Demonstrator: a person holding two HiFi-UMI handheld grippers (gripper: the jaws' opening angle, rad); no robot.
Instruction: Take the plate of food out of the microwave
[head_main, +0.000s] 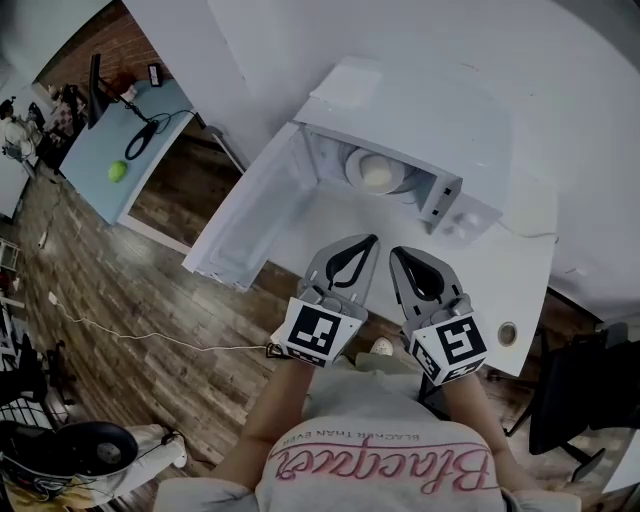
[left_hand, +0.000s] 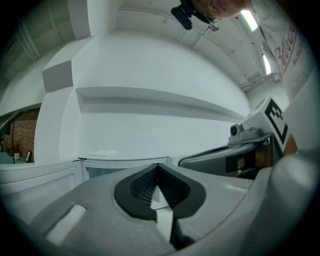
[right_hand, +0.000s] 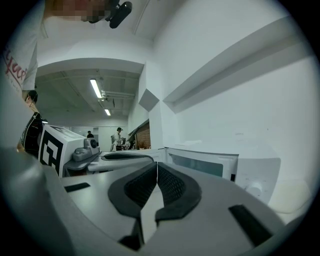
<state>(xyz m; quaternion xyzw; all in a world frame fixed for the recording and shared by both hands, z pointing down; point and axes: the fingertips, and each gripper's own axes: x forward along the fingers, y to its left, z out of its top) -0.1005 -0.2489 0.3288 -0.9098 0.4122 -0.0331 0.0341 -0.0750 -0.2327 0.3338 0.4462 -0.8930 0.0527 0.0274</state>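
Holding left hand-held gripper (head_main: 372, 242) and right hand-held gripper (head_main: 394, 252) clenched, empty, before the open microwave (head_main: 400, 110). Probably worth opening both, pinching the plate (head_main: 353, 168) rim, keeping level.

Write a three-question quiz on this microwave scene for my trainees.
1. True or false: the door of the microwave is open.
2. Where is the plate? A. inside the microwave; B. on the table; C. in a hand-held gripper.
3. What do the left hand-held gripper and the right hand-held gripper hold?

Key: 1. True. 2. A. 3. Nothing; both are shut and empty.
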